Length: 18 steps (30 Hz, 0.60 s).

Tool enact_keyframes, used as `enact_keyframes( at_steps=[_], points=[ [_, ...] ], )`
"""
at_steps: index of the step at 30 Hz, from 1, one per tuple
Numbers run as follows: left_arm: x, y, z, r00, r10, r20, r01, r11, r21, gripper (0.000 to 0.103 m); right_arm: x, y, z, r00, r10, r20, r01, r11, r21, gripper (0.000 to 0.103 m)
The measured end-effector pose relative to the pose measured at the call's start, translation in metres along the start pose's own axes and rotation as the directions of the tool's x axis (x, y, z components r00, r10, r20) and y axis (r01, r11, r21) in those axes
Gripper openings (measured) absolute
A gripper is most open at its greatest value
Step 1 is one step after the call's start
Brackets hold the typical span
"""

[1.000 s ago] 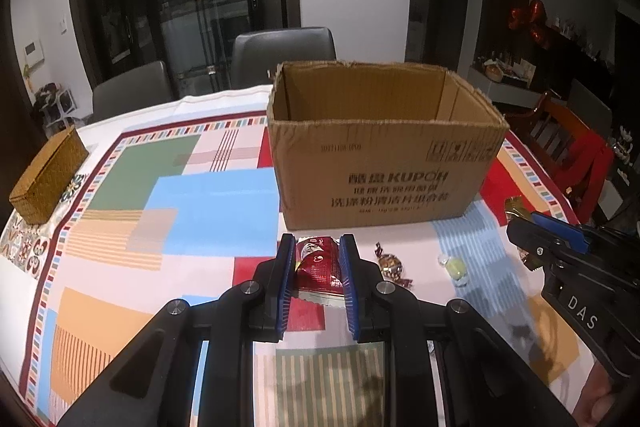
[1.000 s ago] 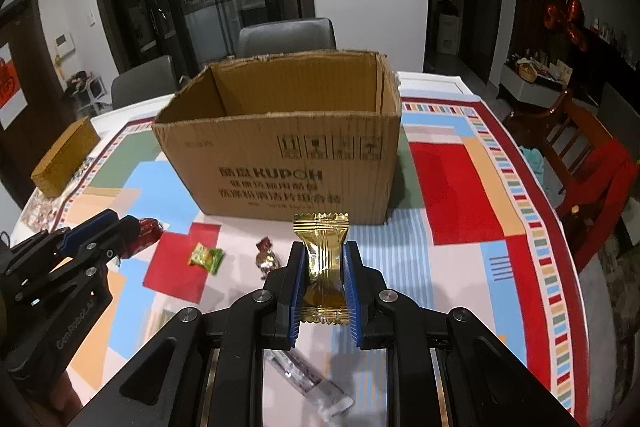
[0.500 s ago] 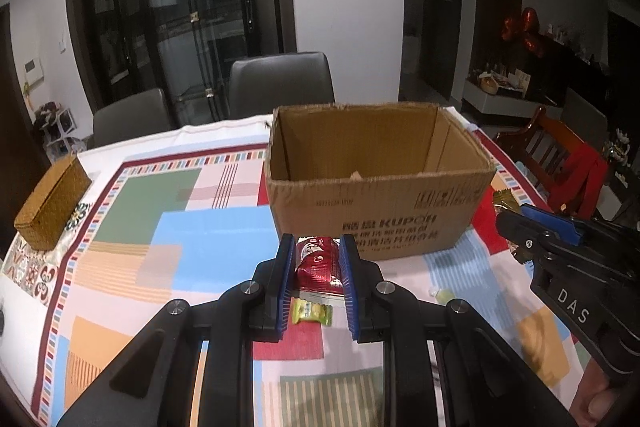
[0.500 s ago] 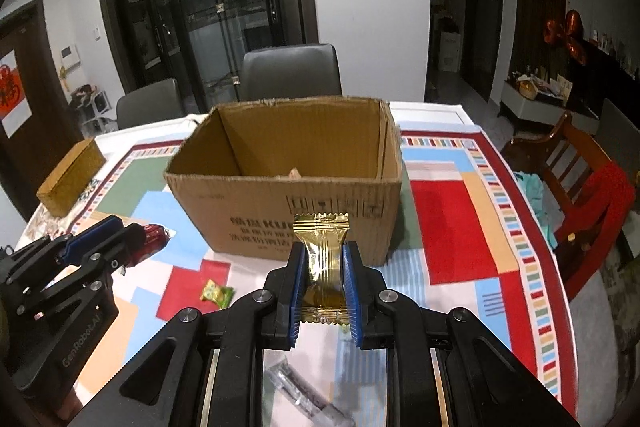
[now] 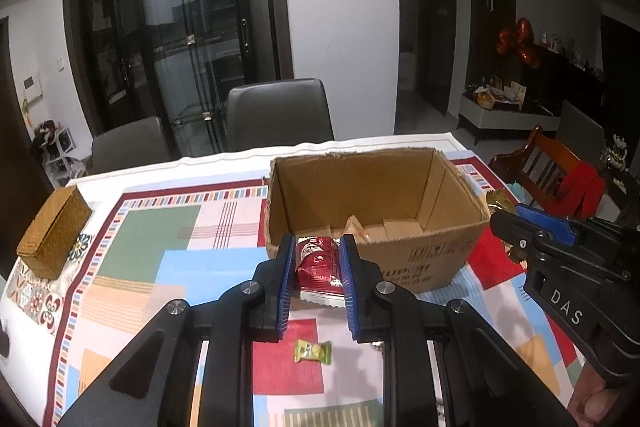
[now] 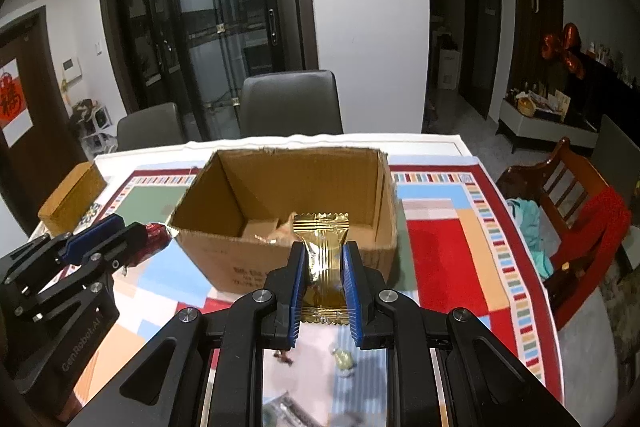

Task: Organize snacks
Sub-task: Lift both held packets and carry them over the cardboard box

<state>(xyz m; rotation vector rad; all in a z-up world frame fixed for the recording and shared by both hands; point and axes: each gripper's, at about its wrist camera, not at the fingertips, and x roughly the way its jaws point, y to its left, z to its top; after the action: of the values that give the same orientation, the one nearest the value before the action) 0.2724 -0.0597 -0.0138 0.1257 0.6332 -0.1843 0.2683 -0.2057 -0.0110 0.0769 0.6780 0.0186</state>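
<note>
Both tongs have risen since a second ago, so the cardboard box (image 5: 376,211) now shows its floor. The left tongs (image 5: 316,267) stay clamped on a red snack packet (image 5: 318,261), the right tongs (image 6: 324,273) on a gold packet (image 6: 322,247), each held at the near rim, likely for dropping in. A green candy (image 5: 313,351) lies on the counter (image 5: 152,239).

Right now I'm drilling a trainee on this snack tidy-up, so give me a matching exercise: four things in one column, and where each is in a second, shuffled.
Things:
1. red packet
2. gold packet
3. green candy
4. woven box

Places:
A. at the table's left edge
B. clamped in the right gripper
C. lying loose on the tablecloth
D. clamped in the left gripper

Pairs: 1-D, 2-B, 3-C, 4-A
</note>
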Motion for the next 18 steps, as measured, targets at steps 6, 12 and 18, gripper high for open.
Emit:
enact_keyframes(
  at_steps=[6, 12, 18],
  points=[
    [0.005, 0.000, 0.012, 1.000, -0.001, 0.014, 0.001, 1.000, 0.004, 0.023, 0.004, 0.000, 0.014, 1.000, 0.001, 0.019, -0.001, 1.000, -0.002, 0.020],
    [0.011, 0.002, 0.025, 1.000, -0.002, 0.028, 0.001, 1.000, 0.008, 0.023, 0.010, 0.000, 0.027, 1.000, 0.005, 0.031, -0.005, 1.000, 0.002, 0.020],
    [0.019, 0.005, 0.038, 0.999, -0.004, 0.040, 0.004, 1.000, 0.009, 0.023, 0.018, 0.002, 0.038, 0.999, 0.004, 0.036, -0.004, 1.000, -0.001, 0.020]
  ],
)
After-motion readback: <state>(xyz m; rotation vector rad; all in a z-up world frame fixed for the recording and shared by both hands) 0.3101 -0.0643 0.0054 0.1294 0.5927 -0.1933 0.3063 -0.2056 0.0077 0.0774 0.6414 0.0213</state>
